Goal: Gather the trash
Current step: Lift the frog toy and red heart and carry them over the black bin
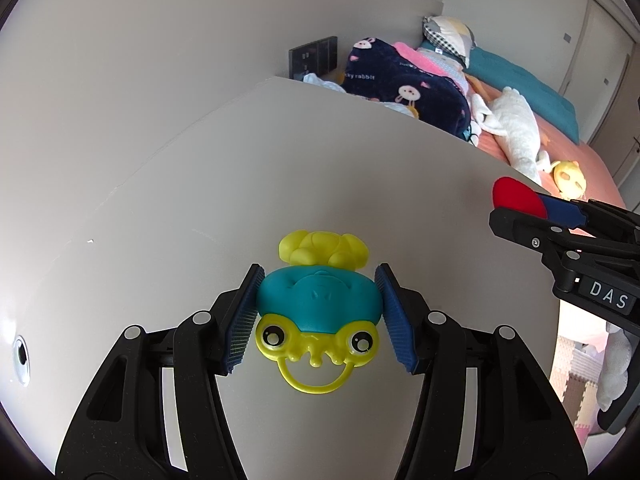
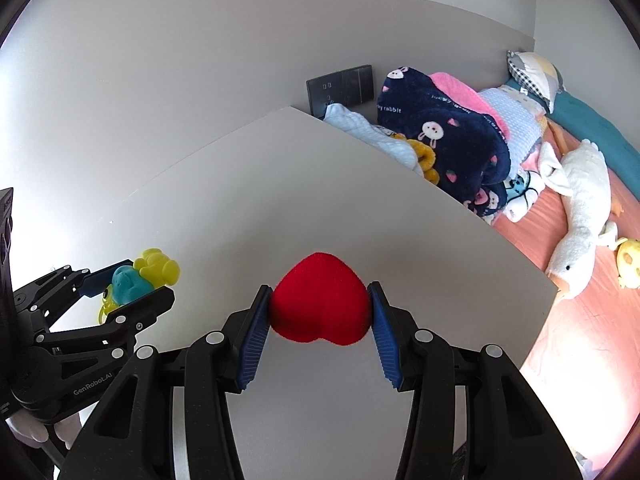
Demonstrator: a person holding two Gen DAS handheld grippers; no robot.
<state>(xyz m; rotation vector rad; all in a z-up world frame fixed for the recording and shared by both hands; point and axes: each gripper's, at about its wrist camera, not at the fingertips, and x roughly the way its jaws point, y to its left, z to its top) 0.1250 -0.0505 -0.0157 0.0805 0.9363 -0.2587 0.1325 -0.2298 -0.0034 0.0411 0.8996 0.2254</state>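
My left gripper point(image 1: 318, 312) is shut on a teal and yellow frog toy point(image 1: 318, 304) and holds it over the grey table point(image 1: 200, 208). The toy's yellow ring hangs toward me. My right gripper point(image 2: 320, 316) is shut on a red plush heart point(image 2: 320, 304), also over the table. In the left wrist view the right gripper point(image 1: 520, 208) shows at the right edge with the red heart point(image 1: 516, 196) in it. In the right wrist view the left gripper point(image 2: 120, 284) shows at the left with the frog toy point(image 2: 132, 280) between its pads.
The table's far edge meets a bed with an orange sheet point(image 2: 580, 320). On the bed lie a navy rabbit blanket point(image 2: 444, 136), a white plush goose point(image 2: 580, 216) and a yellow toy point(image 2: 630, 260). A dark wall socket panel point(image 2: 340, 88) sits on the wall behind.
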